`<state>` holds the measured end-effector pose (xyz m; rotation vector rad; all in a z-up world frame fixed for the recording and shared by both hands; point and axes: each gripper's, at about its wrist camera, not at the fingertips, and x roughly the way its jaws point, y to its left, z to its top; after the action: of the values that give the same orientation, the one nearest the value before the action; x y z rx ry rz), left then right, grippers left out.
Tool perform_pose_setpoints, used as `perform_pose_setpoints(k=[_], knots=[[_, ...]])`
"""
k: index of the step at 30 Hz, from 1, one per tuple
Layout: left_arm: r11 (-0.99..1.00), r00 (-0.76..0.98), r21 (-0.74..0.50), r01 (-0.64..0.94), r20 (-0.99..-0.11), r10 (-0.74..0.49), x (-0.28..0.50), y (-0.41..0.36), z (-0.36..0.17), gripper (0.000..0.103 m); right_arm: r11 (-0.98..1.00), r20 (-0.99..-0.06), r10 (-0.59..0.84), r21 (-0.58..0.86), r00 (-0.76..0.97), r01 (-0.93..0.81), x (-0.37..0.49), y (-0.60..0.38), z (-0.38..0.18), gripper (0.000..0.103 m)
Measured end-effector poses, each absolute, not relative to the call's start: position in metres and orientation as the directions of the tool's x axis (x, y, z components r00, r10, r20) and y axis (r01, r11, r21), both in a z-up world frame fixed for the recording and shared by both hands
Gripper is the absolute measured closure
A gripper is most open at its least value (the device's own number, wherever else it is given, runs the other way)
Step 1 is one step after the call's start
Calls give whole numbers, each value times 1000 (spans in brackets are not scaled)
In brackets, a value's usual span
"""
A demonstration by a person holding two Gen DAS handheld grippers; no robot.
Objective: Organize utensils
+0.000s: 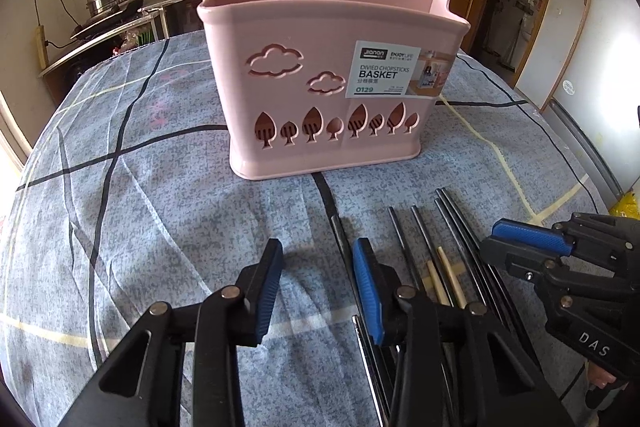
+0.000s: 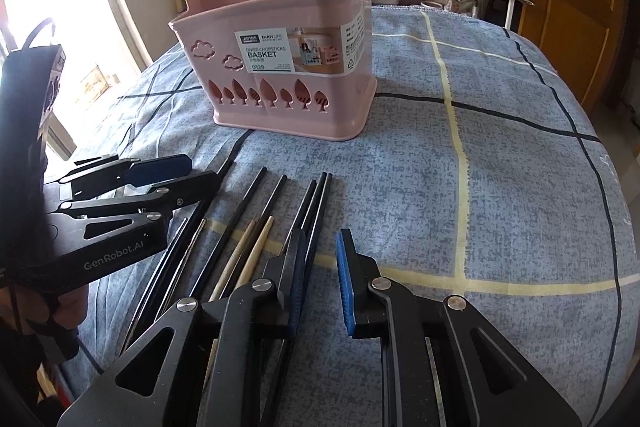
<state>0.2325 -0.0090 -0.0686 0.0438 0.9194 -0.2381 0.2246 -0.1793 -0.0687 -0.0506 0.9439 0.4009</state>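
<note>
I have both grippers low over the row of chopsticks (image 2: 256, 211), which lie side by side on the blue checked cloth (image 1: 140, 195) covering the table, tips pointing toward the pink chopstick basket (image 1: 320, 75). The basket stands upright beyond them with its divided compartments open at the top, empty as far as I can see, so sticks can be dropped in from above. My left gripper (image 1: 318, 259) has its fingers partly apart over bare cloth, with the leftmost dark chopstick (image 1: 340, 235) just beside the right pad; nothing is gripped. My right gripper (image 2: 320, 255) sits at the far end of the row, fingers narrowly apart with a pair of dark chopsticks (image 2: 320, 195) running under the left finger; I see cloth in the gap and cannot confirm a hold. Two pale wooden chopsticks (image 2: 252, 251) lie in the middle of the row. I judge I'm working inward from both ends.
</note>
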Motion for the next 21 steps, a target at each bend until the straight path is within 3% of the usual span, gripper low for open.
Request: perform_pose_setpoints(k=[10,13,18,21], knots=[[974,580,-1,225,-804,-134,234,-21,-71,66,934,-808,276,97,520,-344,230,-179,-73,89],[972,569,11,235,-812,-129,238,-26,-70,73,936,-815,264,87,516,-341,234,-177,-73,89],[964,552,20,265,-823,-134,241,-37,-69,94,939,-821,261,95,507,-329,243,-176,-72,92],[963,545,2,269,-825,-150,242,-37,-68,96,939,-820,267,103,506,-328,244,-177,-72,95]])
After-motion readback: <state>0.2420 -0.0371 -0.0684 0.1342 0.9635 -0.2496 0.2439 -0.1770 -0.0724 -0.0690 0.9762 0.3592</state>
